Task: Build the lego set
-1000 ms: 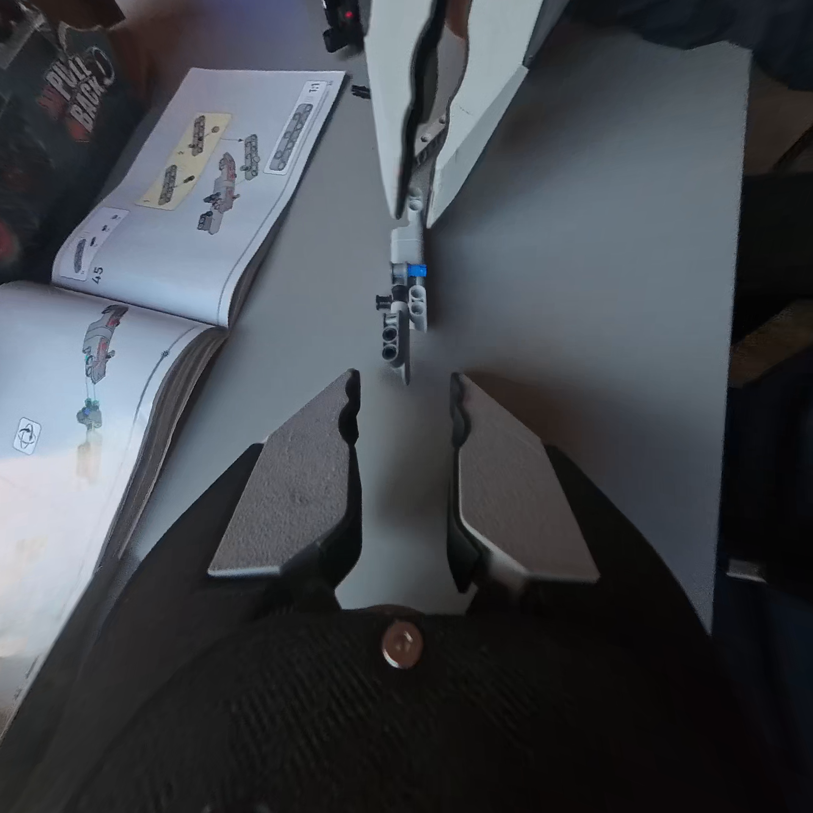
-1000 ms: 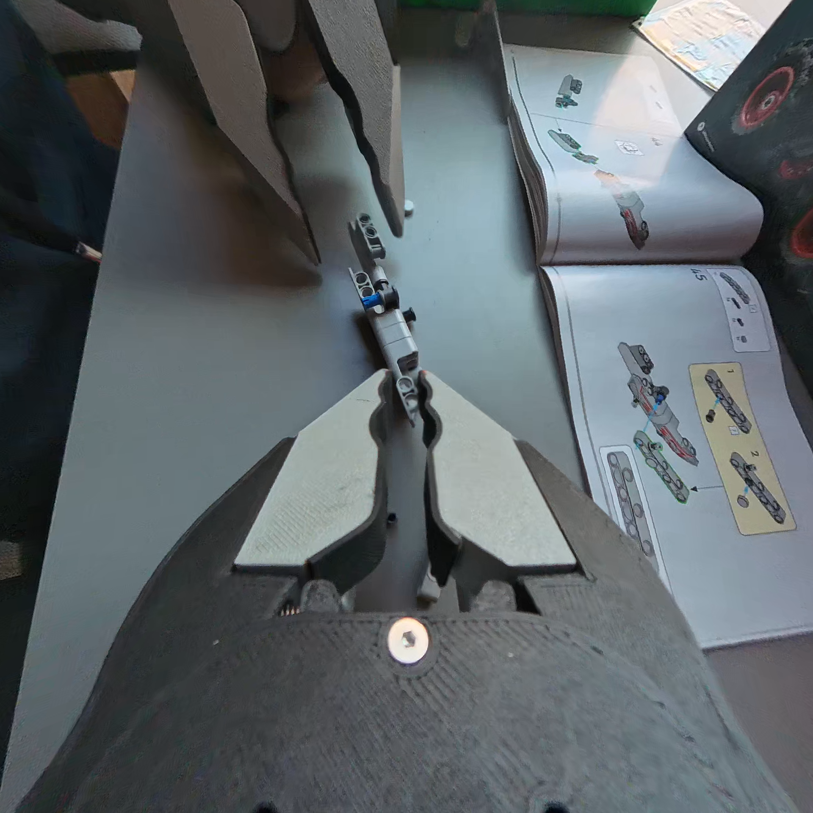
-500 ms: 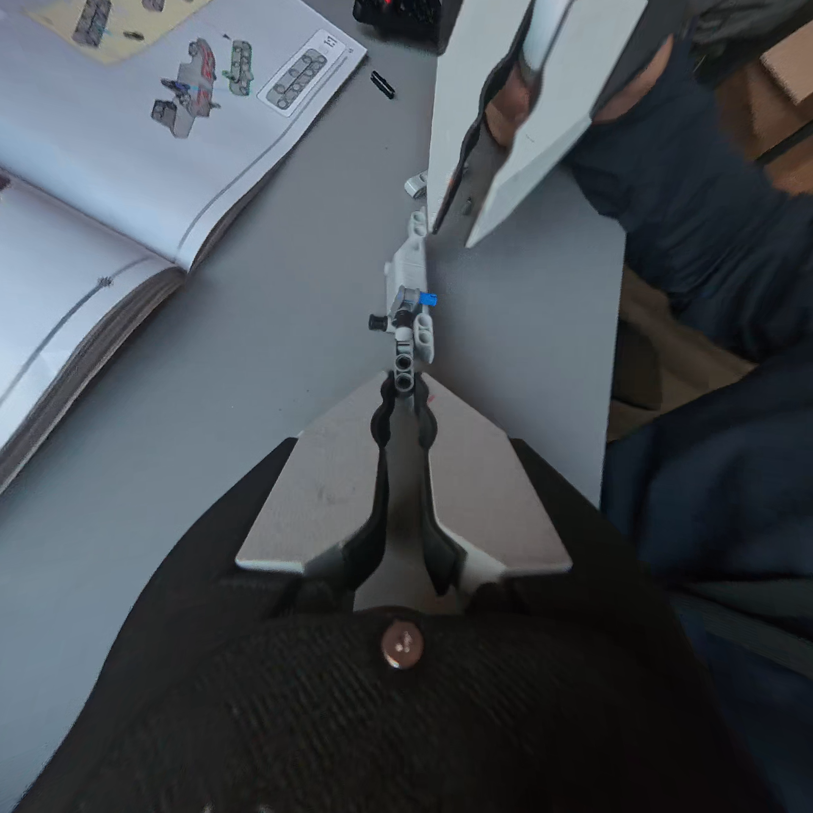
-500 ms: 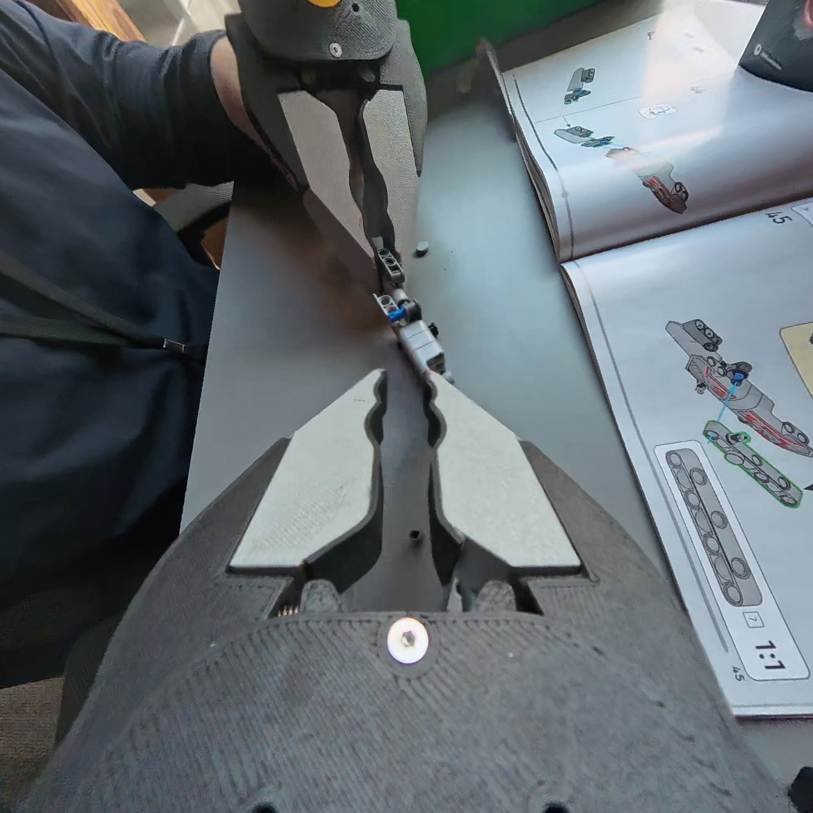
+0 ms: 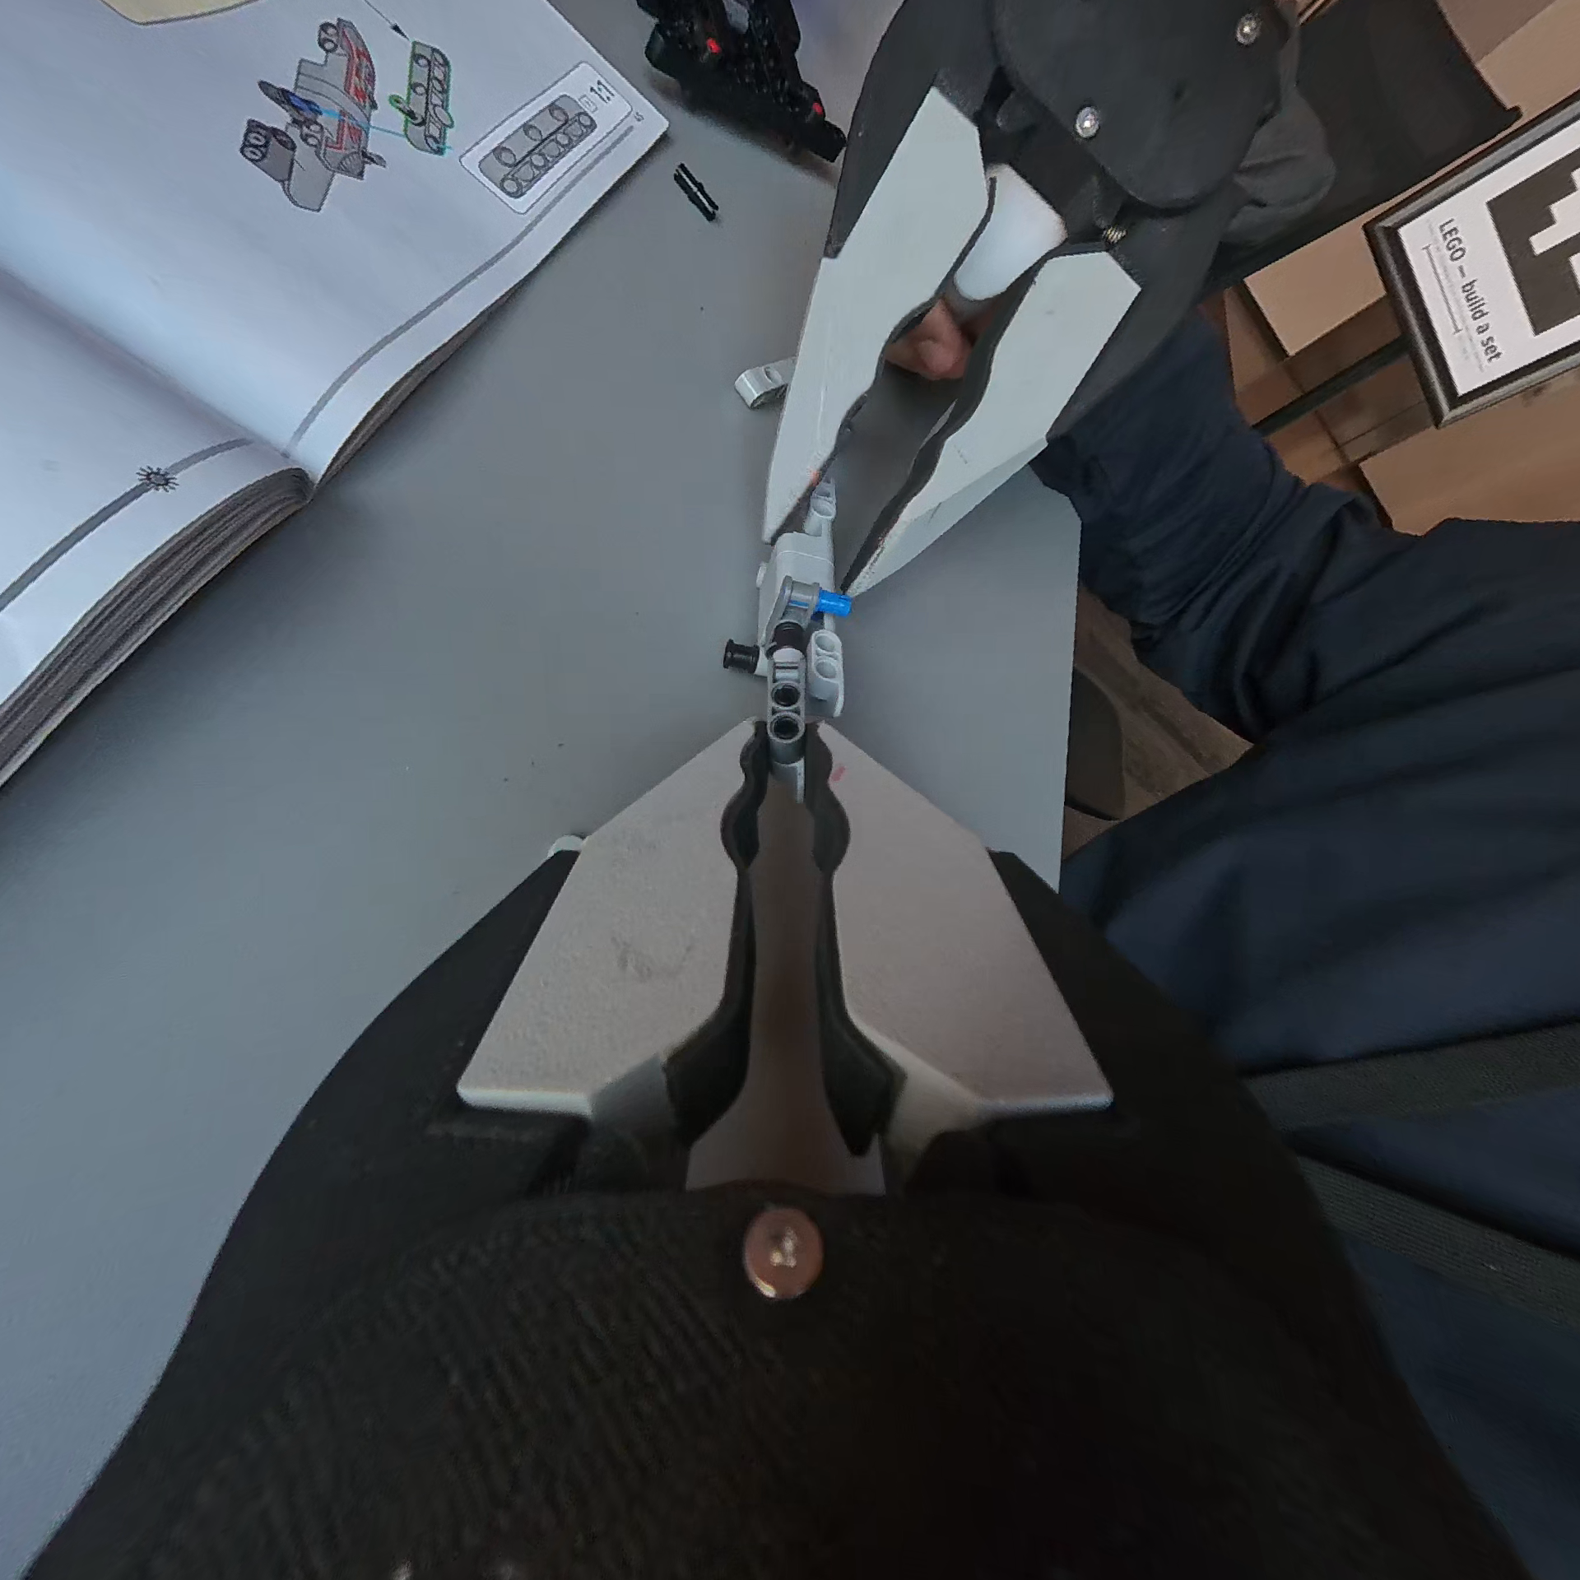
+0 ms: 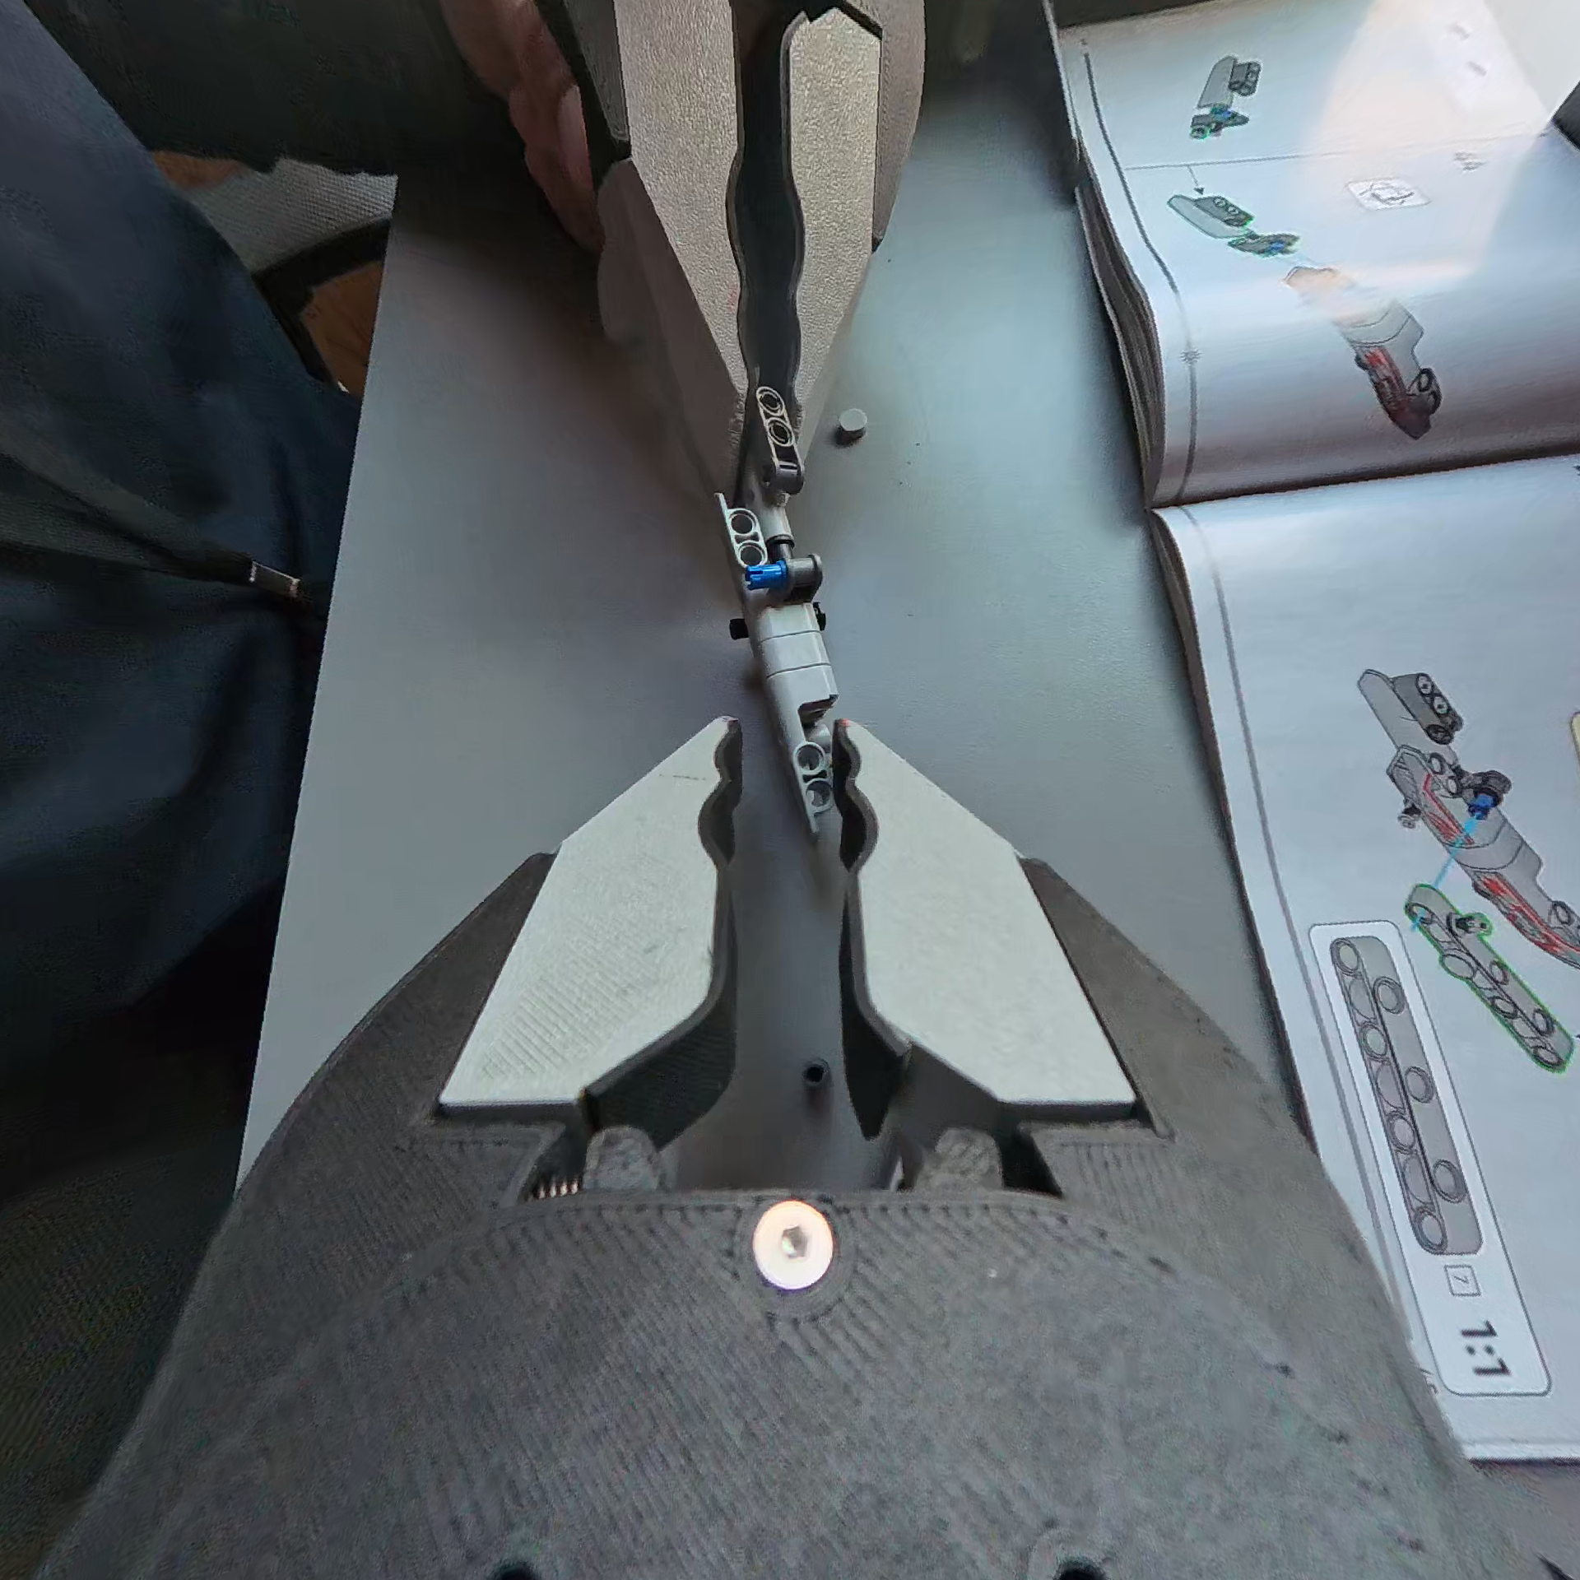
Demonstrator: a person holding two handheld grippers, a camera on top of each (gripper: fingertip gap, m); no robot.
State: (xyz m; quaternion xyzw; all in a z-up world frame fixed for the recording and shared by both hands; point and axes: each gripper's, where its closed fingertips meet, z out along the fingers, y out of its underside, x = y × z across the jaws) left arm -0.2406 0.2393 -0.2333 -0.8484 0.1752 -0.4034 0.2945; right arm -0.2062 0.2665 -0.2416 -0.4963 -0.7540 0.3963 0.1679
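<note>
We see a flat grey tabletop (image 5: 479, 650), open paper instruction booklet (image 5: 282, 256) at upper left. The slim grey Lego beam assembly with blue pin (image 5: 799, 650) sits mid-frame. Left gripper (image 5: 787, 757) is clamped on its end; right gripper (image 6: 787, 752) is parted around the other.

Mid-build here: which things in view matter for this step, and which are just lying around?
In the job:
- grey lego assembly
- left gripper, shut on one end of it
- right gripper, open around the other end
- open instruction booklet

Lying about:
- black pin
- light grey piece
- black lego chunk
- small grey round piece
- framed sign
</note>
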